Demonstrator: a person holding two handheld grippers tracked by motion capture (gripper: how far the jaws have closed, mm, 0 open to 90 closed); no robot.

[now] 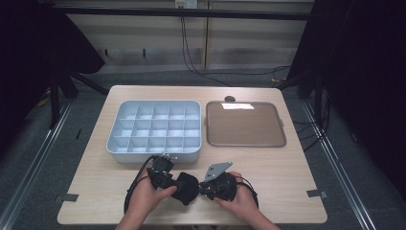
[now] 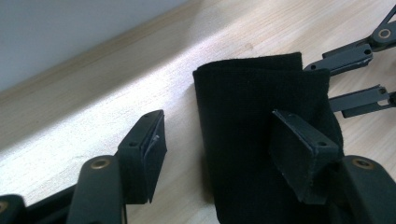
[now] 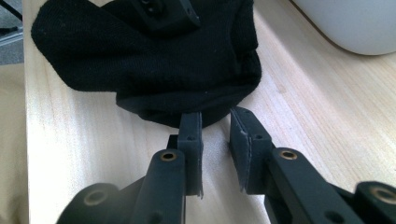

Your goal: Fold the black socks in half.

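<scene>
A black folded cloth (image 1: 186, 188), knitted like a sock, lies on the wooden table near its front edge, between my two grippers. My left gripper (image 1: 173, 184) comes at it from the left. In the left gripper view the jaws stand wide apart around the cloth (image 2: 247, 140); one pad (image 2: 299, 154) is over the fabric, the other off it above bare wood. My right gripper (image 1: 205, 188) meets the cloth from the right. In the right gripper view its tips (image 3: 215, 126) touch the cloth's (image 3: 154, 65) near edge, with a narrow gap of bare wood between the pads.
A grey tray (image 1: 155, 154) with several compartments stands just behind the hands, with a flat brown tray (image 1: 245, 124) to its right. A small dark object (image 1: 230, 98) lies behind the brown tray. The table's front edge runs close under the forearms.
</scene>
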